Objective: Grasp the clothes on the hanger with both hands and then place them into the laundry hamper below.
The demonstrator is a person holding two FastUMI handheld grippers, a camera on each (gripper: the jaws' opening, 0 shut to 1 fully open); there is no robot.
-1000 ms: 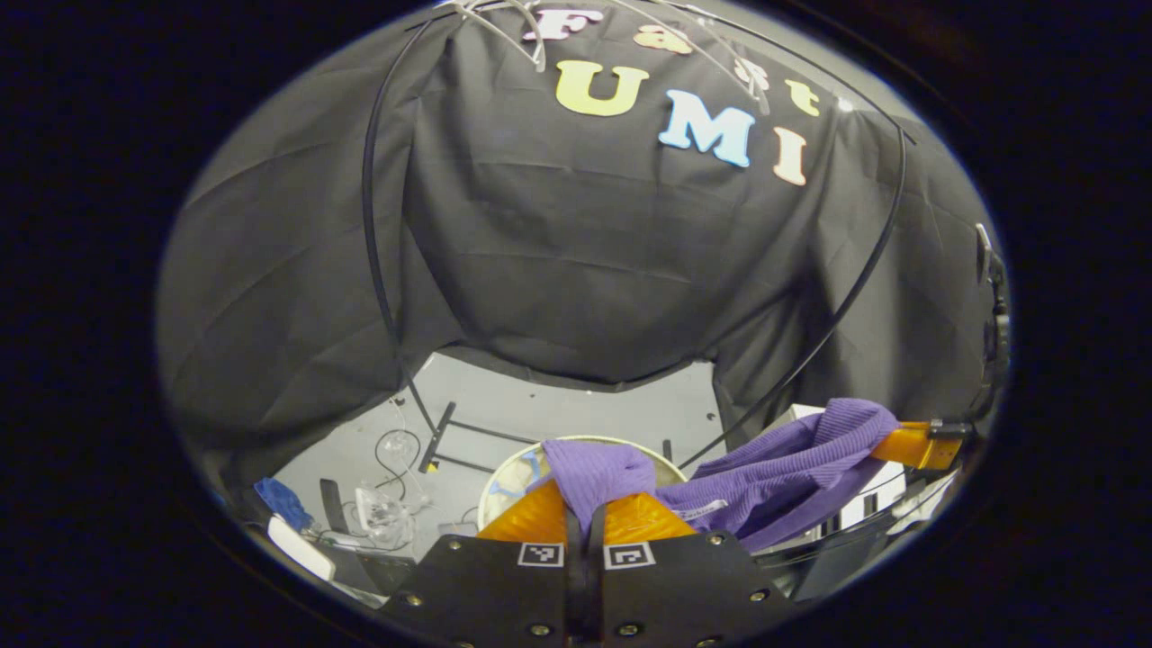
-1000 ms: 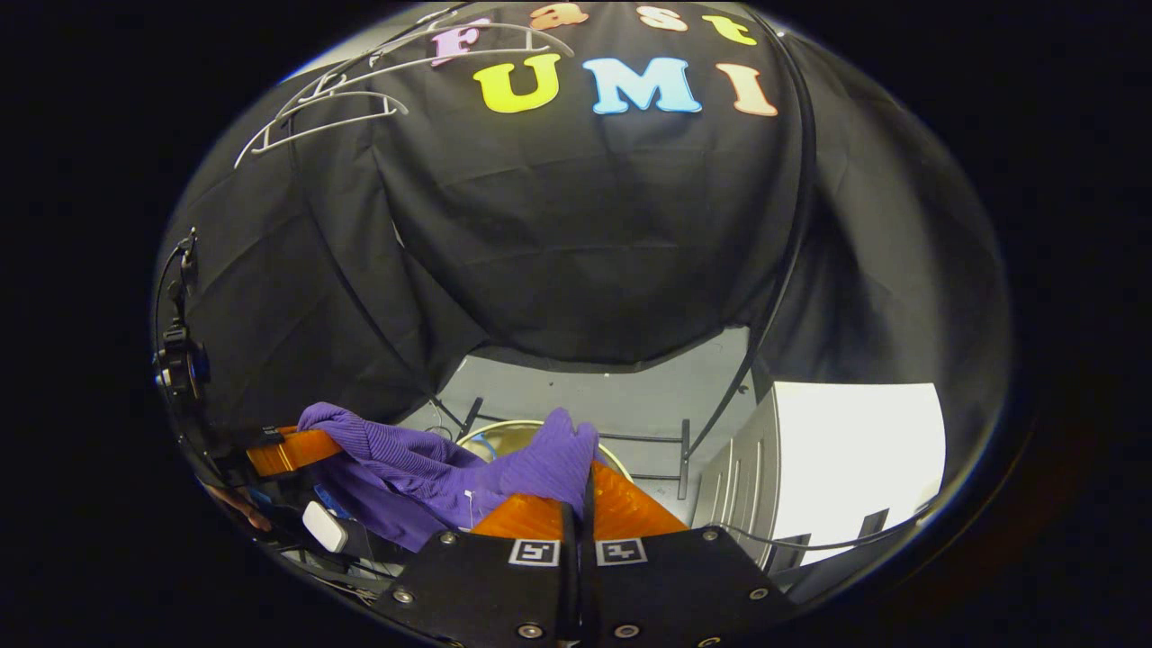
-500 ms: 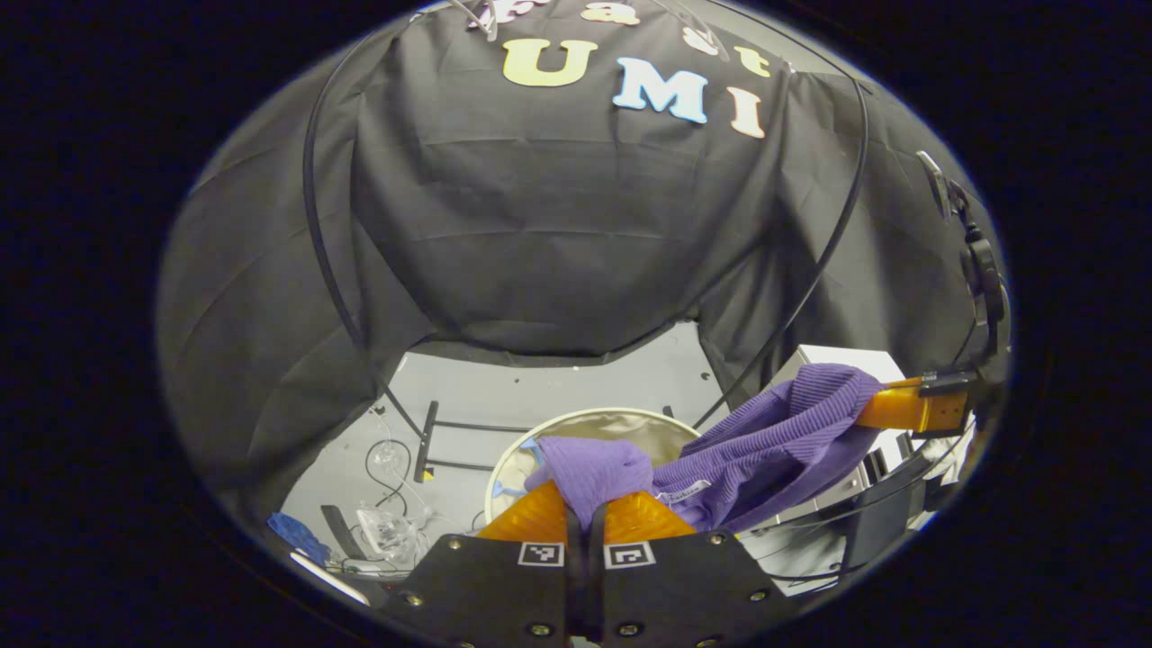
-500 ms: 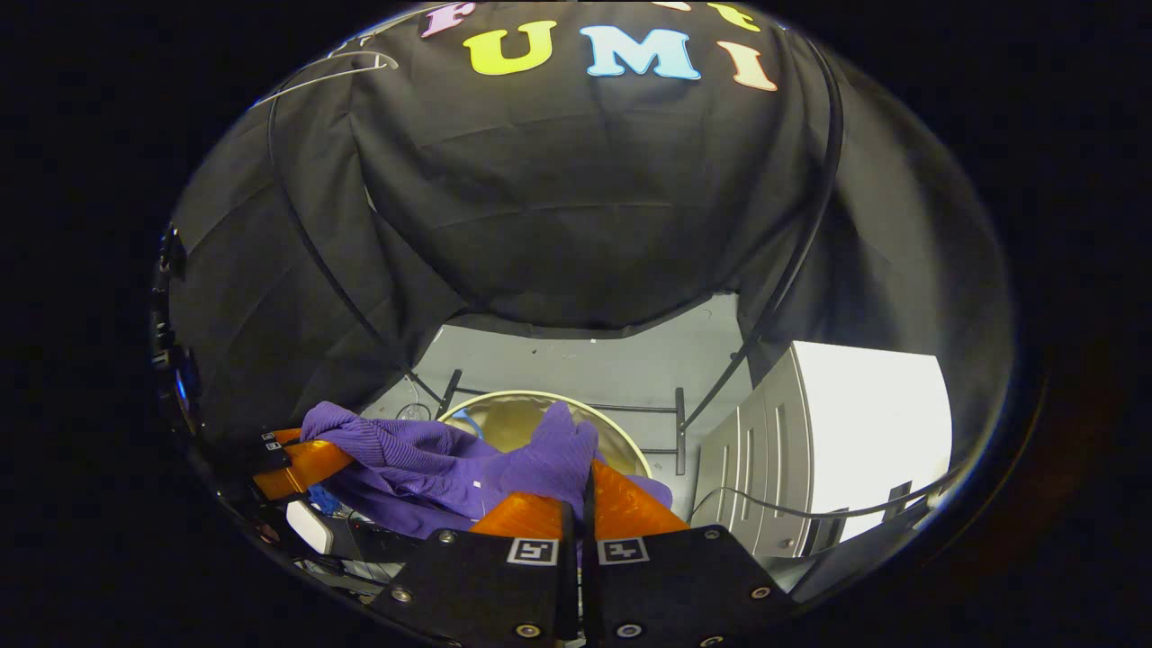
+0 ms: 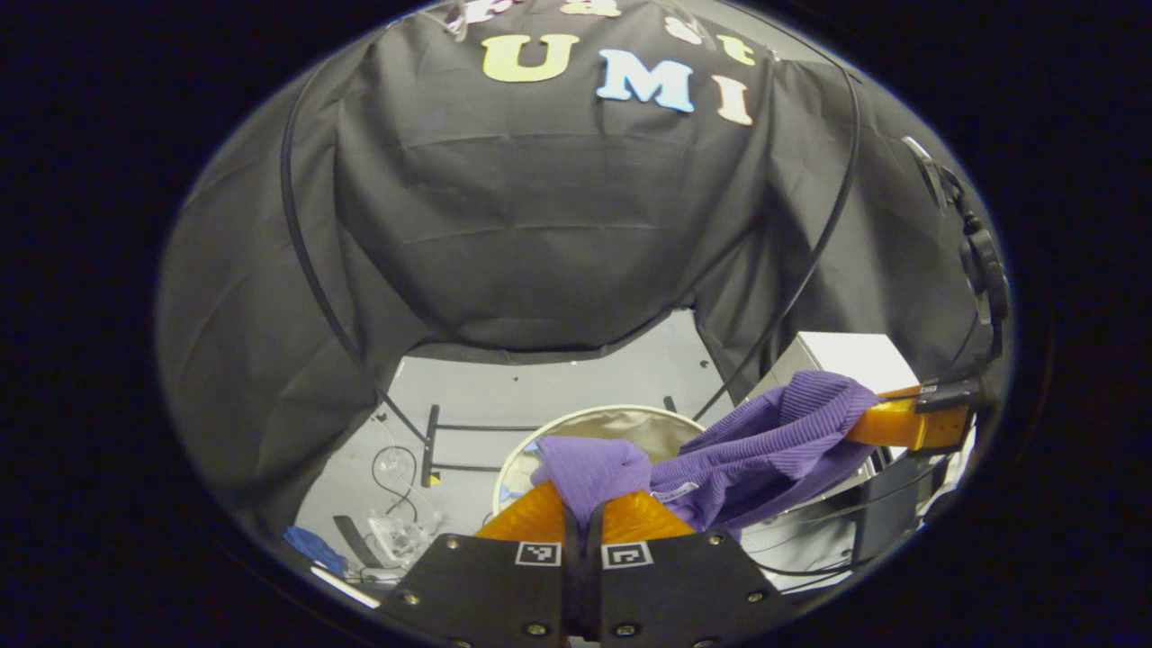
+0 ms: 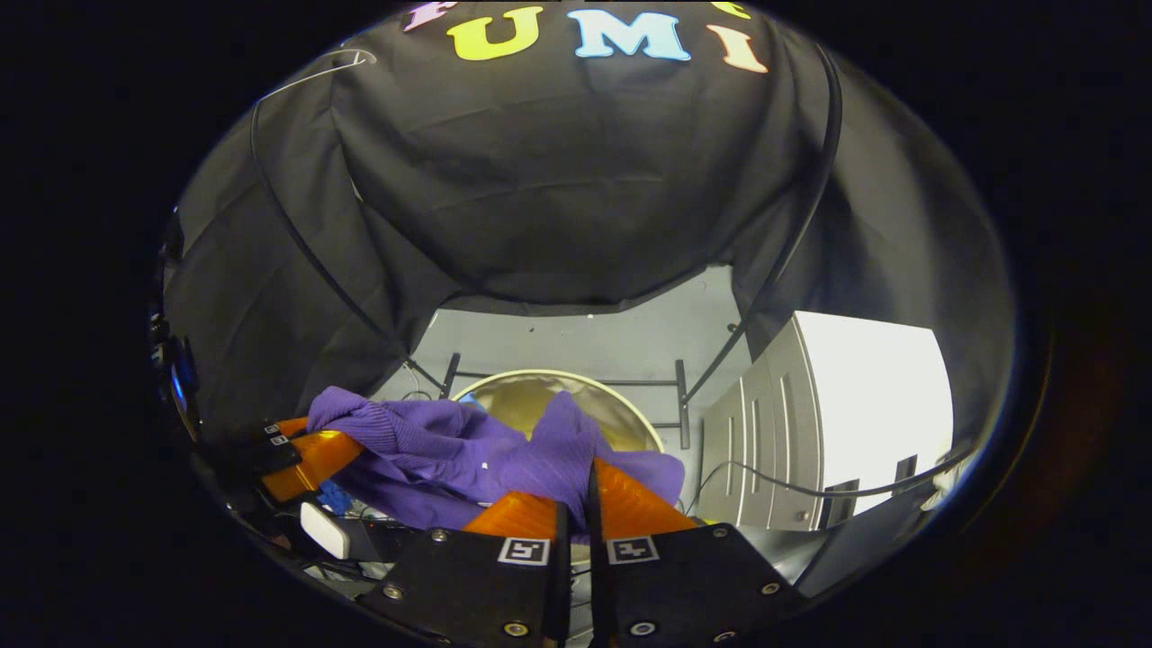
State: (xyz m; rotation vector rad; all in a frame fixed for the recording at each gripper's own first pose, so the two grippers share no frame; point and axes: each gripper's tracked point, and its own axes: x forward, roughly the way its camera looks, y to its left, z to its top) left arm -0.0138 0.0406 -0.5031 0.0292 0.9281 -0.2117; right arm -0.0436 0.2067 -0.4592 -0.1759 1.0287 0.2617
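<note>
Purple garment (image 5: 765,450), clamped by both tongs, has dropped closer to hamper (image 5: 630,423)

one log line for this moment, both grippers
left gripper: shut on purple garment | right gripper: shut on purple garment | laundry hamper: below, open

Purple ribbed garment (image 5: 765,445); beige, pale-rimmed hamper (image 6: 576,382); white cabinet (image 6: 864,396).

Count from my two claw cameras

I count one purple garment (image 5: 765,445), pinched at each end by one of my two claws, the left gripper (image 5: 583,506) and the right gripper (image 6: 576,490). Past the fingertips I count one round hamper (image 6: 621,414), one white cabinet (image 6: 855,405) off to the right claw's right side, and one white hanger (image 6: 315,72) high above its left.
</note>
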